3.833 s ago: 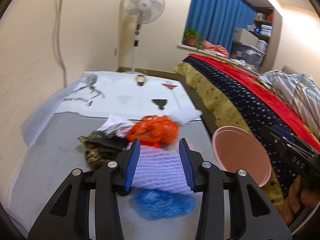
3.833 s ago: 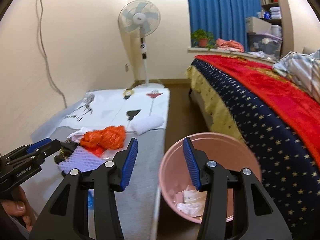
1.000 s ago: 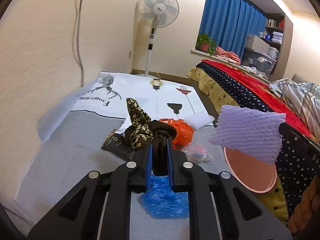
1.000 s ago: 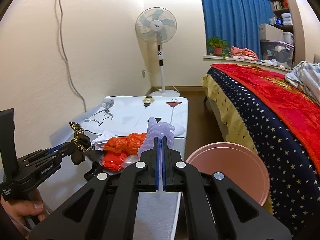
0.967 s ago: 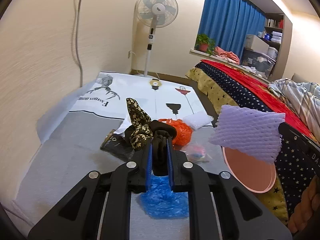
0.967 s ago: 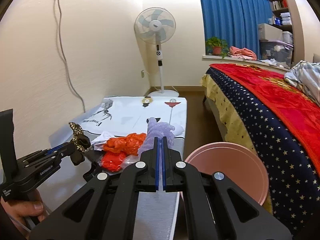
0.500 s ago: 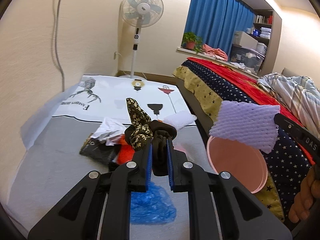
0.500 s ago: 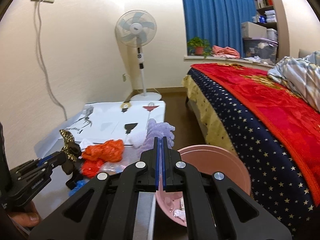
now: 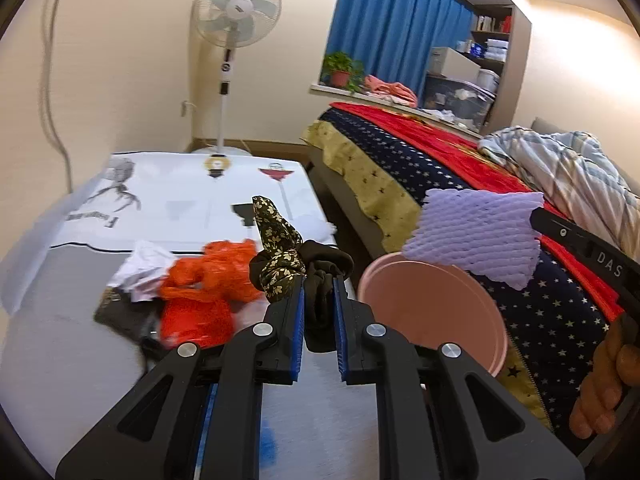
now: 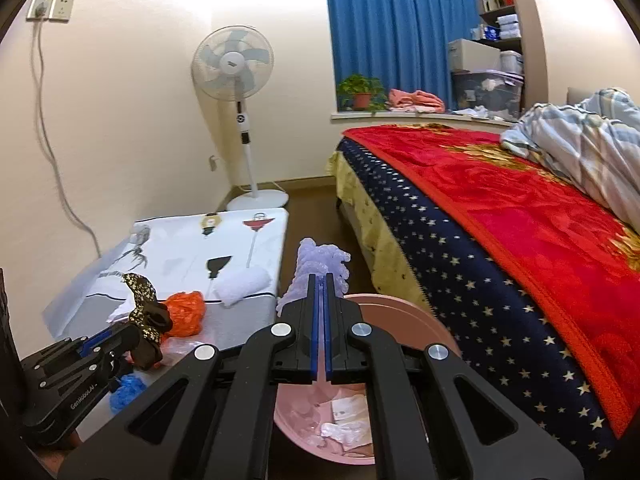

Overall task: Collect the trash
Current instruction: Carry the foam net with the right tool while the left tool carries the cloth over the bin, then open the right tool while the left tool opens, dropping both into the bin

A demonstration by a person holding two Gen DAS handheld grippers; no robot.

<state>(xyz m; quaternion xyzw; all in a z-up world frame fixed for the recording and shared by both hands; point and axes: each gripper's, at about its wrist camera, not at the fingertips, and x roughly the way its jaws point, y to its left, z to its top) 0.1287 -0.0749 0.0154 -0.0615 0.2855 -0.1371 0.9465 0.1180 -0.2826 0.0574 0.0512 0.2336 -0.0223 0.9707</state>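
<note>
My left gripper (image 9: 319, 280) is shut on a dark crumpled wrapper with gold flecks (image 9: 280, 252), held above the table's right part beside the pink bin (image 9: 432, 312). My right gripper (image 10: 322, 280) is shut on a lilac foam net (image 10: 320, 264), held over the pink bin (image 10: 404, 320), which has white scraps inside. The net also shows in the left wrist view (image 9: 476, 240), above the bin's rim. The left gripper with its wrapper shows in the right wrist view (image 10: 144, 320).
On the low table (image 9: 80, 360) lie an orange bag (image 9: 208, 292), white paper (image 9: 140, 268), a blue bag (image 10: 126, 388) and a white foam roll (image 10: 244, 284). A bed with a red and starred blanket (image 10: 500, 240) stands right. A standing fan (image 10: 236, 80) stands behind.
Both grippers have swung right toward the pink bin with their loads. The lilac net now hangs over the bin. Earlier both grippers were open and empty.
</note>
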